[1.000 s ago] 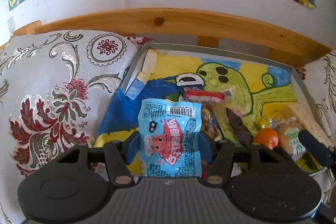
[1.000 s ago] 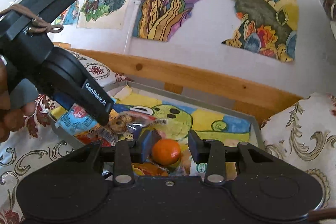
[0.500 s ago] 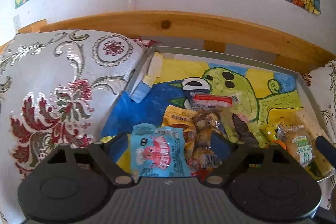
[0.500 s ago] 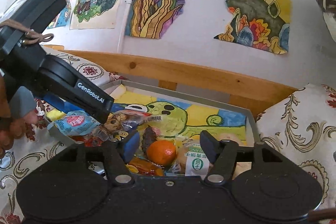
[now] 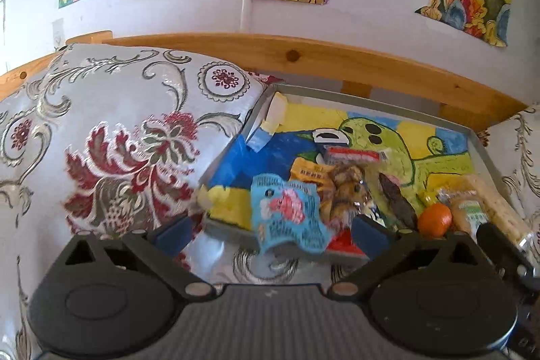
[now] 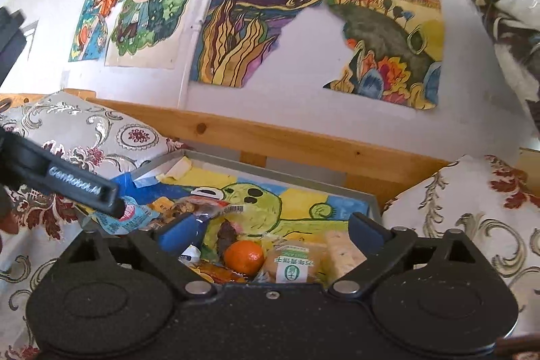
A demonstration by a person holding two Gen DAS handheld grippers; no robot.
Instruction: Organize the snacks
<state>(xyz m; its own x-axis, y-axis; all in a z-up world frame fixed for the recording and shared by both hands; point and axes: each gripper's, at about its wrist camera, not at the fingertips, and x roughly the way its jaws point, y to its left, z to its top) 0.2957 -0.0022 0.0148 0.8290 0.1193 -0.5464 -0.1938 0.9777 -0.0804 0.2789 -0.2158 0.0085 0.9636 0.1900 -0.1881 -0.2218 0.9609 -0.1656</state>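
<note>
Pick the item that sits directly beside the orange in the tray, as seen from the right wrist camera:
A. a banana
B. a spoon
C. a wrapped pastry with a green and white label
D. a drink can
C: in the right wrist view the orange lies in the tray right next to the wrapped pastry with its green and white label; no banana, can or spoon shows.

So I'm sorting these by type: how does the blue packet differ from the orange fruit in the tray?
The blue packet is flat, printed and crinkled; the orange fruit is round, plain and unwrapped. The packet lies over the tray's near rim at its left end, while the fruit sits inside toward the right, among other snacks. Neither is held: the left gripper is open, as is the right one.
</note>
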